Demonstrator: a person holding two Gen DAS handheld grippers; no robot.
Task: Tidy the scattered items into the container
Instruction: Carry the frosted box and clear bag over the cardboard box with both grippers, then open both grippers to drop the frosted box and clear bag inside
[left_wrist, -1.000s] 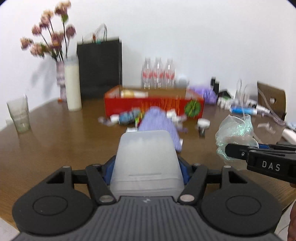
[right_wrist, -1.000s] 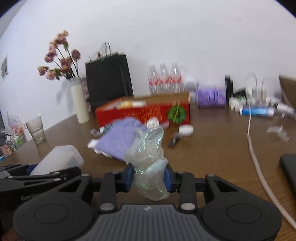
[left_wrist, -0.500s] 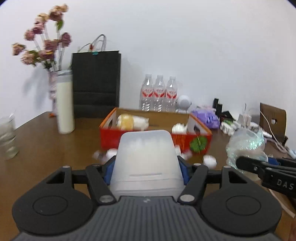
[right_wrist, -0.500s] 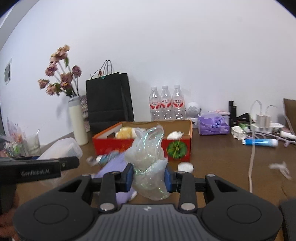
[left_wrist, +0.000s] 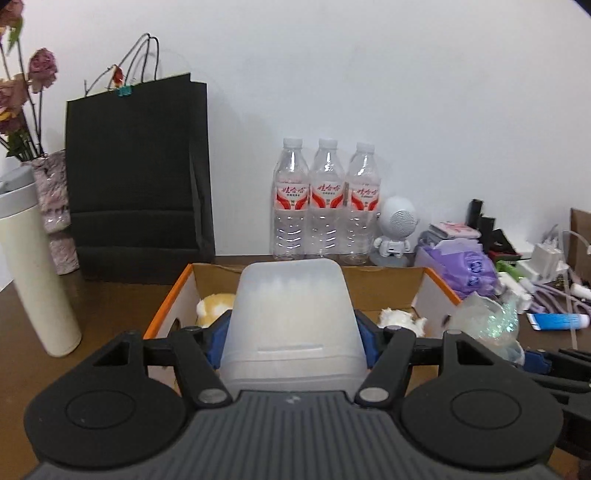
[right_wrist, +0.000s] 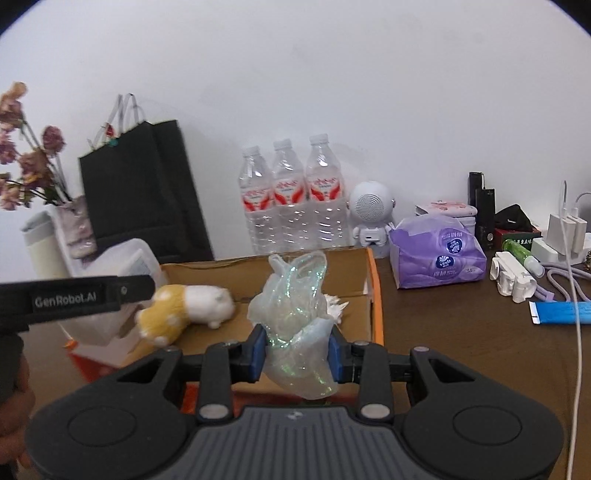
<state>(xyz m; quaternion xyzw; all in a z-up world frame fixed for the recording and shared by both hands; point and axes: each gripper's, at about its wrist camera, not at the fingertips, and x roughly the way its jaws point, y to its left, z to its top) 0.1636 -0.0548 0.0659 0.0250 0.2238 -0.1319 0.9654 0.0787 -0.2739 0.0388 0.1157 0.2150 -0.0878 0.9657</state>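
A frosted tub (left_wrist: 293, 317) sits clamped in the left gripper (left_wrist: 293, 341); a crumpled iridescent bag (right_wrist: 295, 317) in the right gripper (right_wrist: 295, 349), both over the open orange box (right_wrist: 376, 295).

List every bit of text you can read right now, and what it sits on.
"GenRobot.AI": side of the left gripper, seen in the right wrist view.
"Vinda": purple tissue pack, barely legible; other print too small.
Water bottles: red labels, characters too blurred.
Blue tube: no readable print.
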